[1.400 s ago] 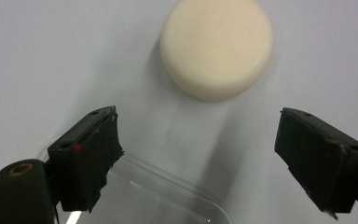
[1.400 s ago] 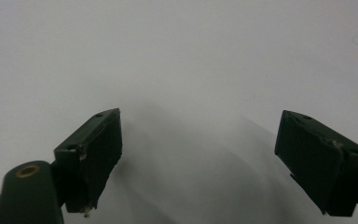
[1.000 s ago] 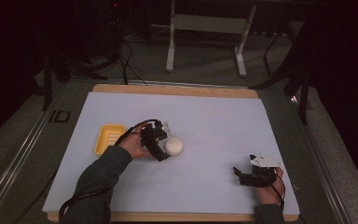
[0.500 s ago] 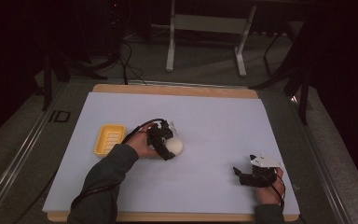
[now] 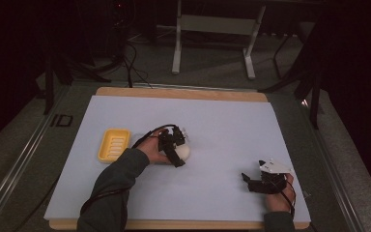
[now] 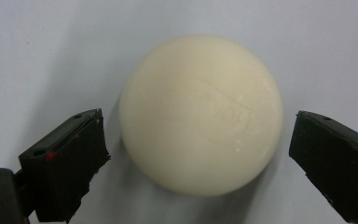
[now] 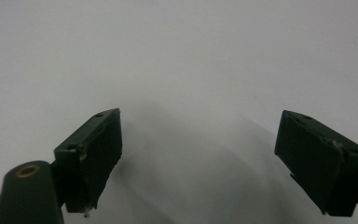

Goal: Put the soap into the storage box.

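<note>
The desk point(image 5: 222, 121) is unchanged. The yellow tray point(image 5: 113, 145) sits left of the soap point(image 5: 182, 152), which has slid further from it. Left tongs point(image 6: 196, 154) straddle the soap, gaping, not gripping; right tongs point(image 7: 198, 158) stay wide, empty.

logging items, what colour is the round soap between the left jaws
Creamy off-white soap, plain with a faint embossed mark; clearest in the left gripper view.
</note>
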Tool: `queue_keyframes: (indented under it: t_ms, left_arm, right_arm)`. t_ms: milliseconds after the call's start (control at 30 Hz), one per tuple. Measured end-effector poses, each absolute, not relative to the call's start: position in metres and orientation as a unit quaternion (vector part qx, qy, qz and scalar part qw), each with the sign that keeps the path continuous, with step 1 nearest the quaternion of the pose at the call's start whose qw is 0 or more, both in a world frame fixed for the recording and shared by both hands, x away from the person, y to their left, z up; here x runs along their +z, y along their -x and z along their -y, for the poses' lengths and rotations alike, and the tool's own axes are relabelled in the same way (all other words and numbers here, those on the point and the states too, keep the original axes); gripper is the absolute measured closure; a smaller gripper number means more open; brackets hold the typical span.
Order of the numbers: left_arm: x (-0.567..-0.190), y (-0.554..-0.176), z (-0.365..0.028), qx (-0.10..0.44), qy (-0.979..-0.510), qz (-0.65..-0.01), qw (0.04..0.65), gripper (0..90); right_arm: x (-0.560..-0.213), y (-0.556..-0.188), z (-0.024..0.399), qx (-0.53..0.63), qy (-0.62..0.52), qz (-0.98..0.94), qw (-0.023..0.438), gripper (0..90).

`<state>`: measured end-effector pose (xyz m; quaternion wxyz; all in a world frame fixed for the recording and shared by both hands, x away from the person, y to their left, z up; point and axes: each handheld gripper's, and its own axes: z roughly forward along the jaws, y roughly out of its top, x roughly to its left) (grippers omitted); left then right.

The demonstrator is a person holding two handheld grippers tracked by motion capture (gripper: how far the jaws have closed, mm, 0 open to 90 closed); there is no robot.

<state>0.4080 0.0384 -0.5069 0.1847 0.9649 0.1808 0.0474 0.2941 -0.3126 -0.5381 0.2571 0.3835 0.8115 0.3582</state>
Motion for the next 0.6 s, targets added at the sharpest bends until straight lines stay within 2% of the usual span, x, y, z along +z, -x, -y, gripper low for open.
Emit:
queue_keyframes:
  t_ms: [200,267,600]
  left_arm:
    - [-0.5099,-0.4103,-0.0359,0.038,-0.965,-0.182,0.184,6.5]
    - [-0.5102,-0.4120,-0.0343,0.033,-0.969,-0.173,0.175,13.0]
    - [-0.5088,-0.4173,-0.0306,0.028,-0.973,-0.167,0.155,18.6]
  right_arm:
    - [-0.5381,-0.2941,0.3127,0.359,-0.383,-0.811,0.257,14.7]
    - [-0.5381,-0.2941,0.3128,0.359,-0.383,-0.811,0.257,14.7]
    - [-0.5382,-0.2942,0.3127,0.359,-0.383,-0.812,0.256,14.7]
